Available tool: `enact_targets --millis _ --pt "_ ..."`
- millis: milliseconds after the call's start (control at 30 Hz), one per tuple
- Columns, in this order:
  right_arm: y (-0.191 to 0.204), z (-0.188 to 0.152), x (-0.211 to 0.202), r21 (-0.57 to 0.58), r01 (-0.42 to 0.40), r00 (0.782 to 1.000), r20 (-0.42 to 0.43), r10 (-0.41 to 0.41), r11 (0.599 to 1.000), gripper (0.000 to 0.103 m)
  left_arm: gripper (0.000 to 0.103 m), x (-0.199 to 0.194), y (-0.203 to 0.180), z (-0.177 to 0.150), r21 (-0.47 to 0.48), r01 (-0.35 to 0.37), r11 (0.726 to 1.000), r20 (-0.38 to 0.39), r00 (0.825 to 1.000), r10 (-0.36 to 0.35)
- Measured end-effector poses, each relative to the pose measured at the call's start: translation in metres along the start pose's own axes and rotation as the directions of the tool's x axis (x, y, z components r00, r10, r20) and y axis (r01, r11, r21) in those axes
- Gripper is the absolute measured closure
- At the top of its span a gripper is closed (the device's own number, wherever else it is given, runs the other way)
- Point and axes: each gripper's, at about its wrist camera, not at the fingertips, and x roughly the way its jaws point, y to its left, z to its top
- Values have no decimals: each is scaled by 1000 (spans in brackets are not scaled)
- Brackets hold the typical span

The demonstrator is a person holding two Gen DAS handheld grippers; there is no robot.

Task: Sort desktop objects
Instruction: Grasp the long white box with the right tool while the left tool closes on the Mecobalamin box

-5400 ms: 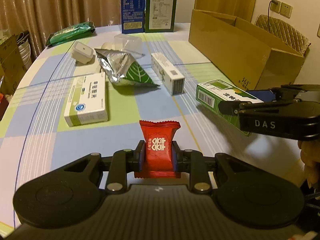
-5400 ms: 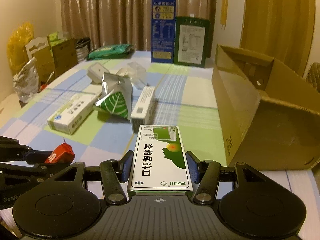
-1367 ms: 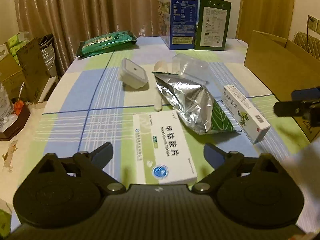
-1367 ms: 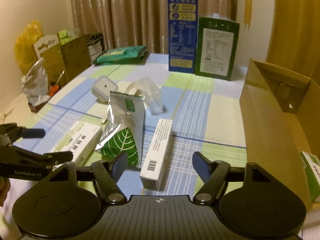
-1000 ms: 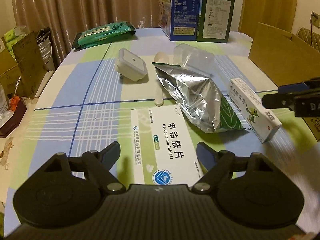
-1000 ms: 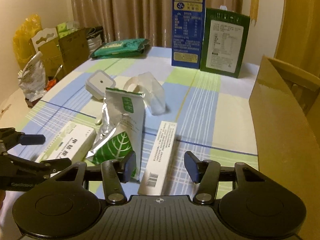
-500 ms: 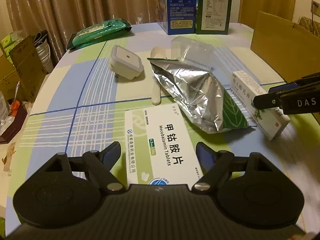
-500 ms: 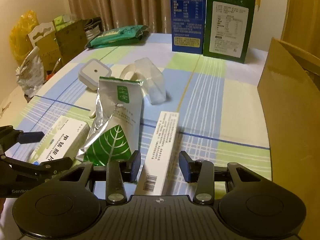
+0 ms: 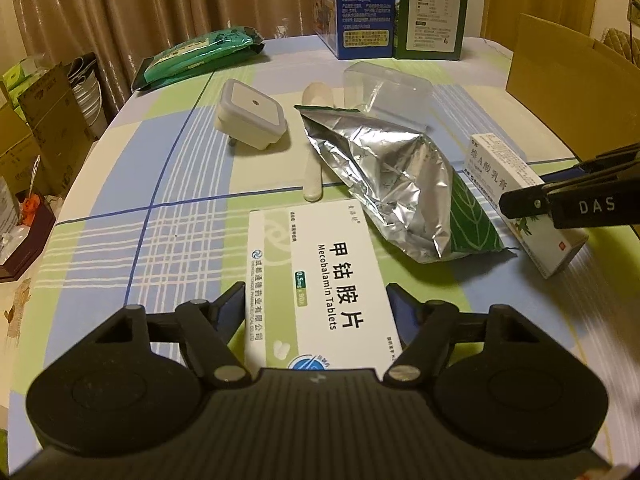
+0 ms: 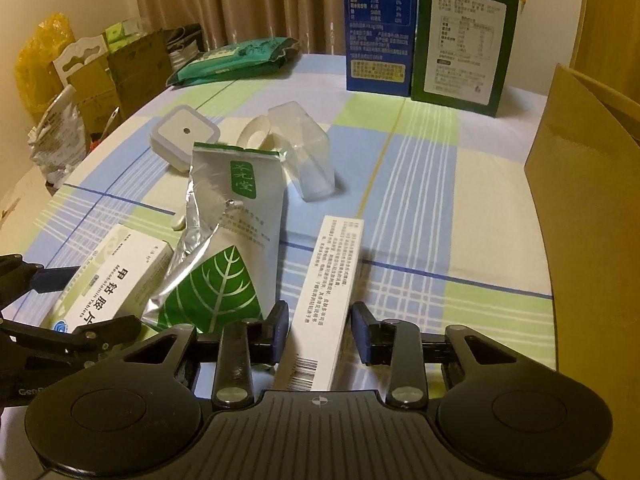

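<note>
A white tablet box [image 9: 316, 256] lies flat on the checked tablecloth. My left gripper [image 9: 316, 304] straddles its near end; the jaws are closing and the pads meet its two long sides with no gap showing. The right wrist view shows that box [image 10: 120, 280] at the left. A long white ointment box [image 10: 332, 280] lies between the pads of my right gripper [image 10: 320, 332]. Those jaws are closing too, with a thin gap left on each side. In the left wrist view one of the right gripper's fingers [image 9: 528, 202] crosses the ointment box [image 9: 496, 160].
A silver and green foil pouch [image 9: 384, 184] lies between the two boxes. Behind it are a white square container [image 9: 252, 116], a white spoon [image 9: 314, 160] and a clear plastic tub [image 9: 388, 88]. An open cardboard box [image 10: 580, 168] stands at the right. Tall blue [image 9: 364, 4] and green [image 9: 432, 4] cartons stand at the back.
The red candy and the green box held earlier are gone from the jaws. Both grippers have closed in over new boxes: left onto the tablet box, right sinking and narrowing around the ointment box.
</note>
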Motion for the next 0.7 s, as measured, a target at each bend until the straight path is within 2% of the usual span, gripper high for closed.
enact_targets --millis 100,367,700 --pt "0 0 1 3 6 1000 -5 -6 1000 80 34 0 1 0 -10 2 1000 -5 1000 -3" --pt "4 -11 -13 31 20 999 -31 -19 999 80 35 -10 1 -8 -27 -16 999 -16 1000 16" --pt "12 -51 -62 83 16 1000 -26 -14 996 80 36 -54 -12 -50 -45 -8 999 -34 999 6"
